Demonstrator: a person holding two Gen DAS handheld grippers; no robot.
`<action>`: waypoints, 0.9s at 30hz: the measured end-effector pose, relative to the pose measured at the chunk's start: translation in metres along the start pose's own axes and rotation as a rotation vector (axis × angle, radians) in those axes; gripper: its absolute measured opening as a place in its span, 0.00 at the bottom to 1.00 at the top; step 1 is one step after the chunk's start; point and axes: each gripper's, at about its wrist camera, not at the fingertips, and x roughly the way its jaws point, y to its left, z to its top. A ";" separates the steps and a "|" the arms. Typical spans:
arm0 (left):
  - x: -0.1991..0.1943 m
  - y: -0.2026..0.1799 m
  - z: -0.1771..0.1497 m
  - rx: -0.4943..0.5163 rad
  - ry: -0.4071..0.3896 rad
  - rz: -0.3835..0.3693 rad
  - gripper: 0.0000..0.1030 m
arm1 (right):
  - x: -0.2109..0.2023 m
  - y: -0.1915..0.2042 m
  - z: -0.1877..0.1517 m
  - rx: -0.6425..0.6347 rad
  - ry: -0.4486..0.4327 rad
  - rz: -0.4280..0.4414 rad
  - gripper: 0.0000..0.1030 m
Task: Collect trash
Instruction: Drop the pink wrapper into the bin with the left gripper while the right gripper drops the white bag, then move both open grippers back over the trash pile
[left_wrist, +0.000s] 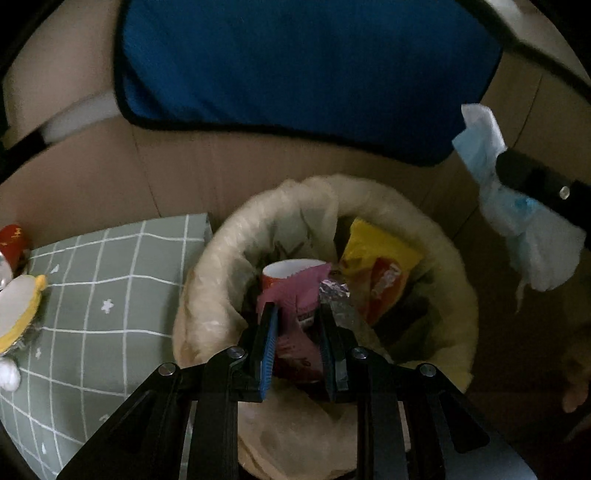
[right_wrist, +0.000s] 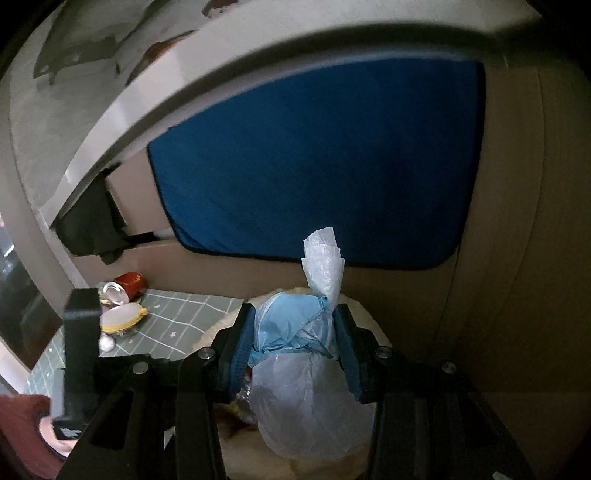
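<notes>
a big blue cushion (left_wrist: 306, 70) leans against the brown cardboard wall (left_wrist: 258, 173); its edge is trimmed in black. below and to the left lies a grey-green cloth (left_wrist: 110, 295) with a white grid and small stars. a pale shelf edge (right_wrist: 155, 99) curves above the cushion in the right wrist view, with something dark (right_wrist: 92, 225) tucked under it, too dim to make out.

The crumpled pink snack wrapper (left_wrist: 295, 295) is covering most of the red paper cup (left_wrist: 284, 271) behind it. At nine o'clock the picture's edge is cutting off the red tipped-over can (left_wrist: 13, 242). In the right wrist view, the knotted pale-blue plastic bag (right_wrist: 306, 354) is hiding the cream-lined round bin (right_wrist: 236, 443) below.
</notes>
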 end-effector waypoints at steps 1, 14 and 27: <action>0.003 -0.001 -0.001 -0.001 0.001 -0.011 0.22 | 0.004 -0.003 -0.002 0.009 0.008 0.004 0.39; -0.055 0.045 0.004 -0.144 -0.118 -0.122 0.46 | 0.059 0.009 -0.021 0.041 0.122 0.113 0.40; -0.122 0.100 -0.025 -0.257 -0.272 -0.020 0.46 | 0.118 0.007 -0.061 0.151 0.321 0.023 0.45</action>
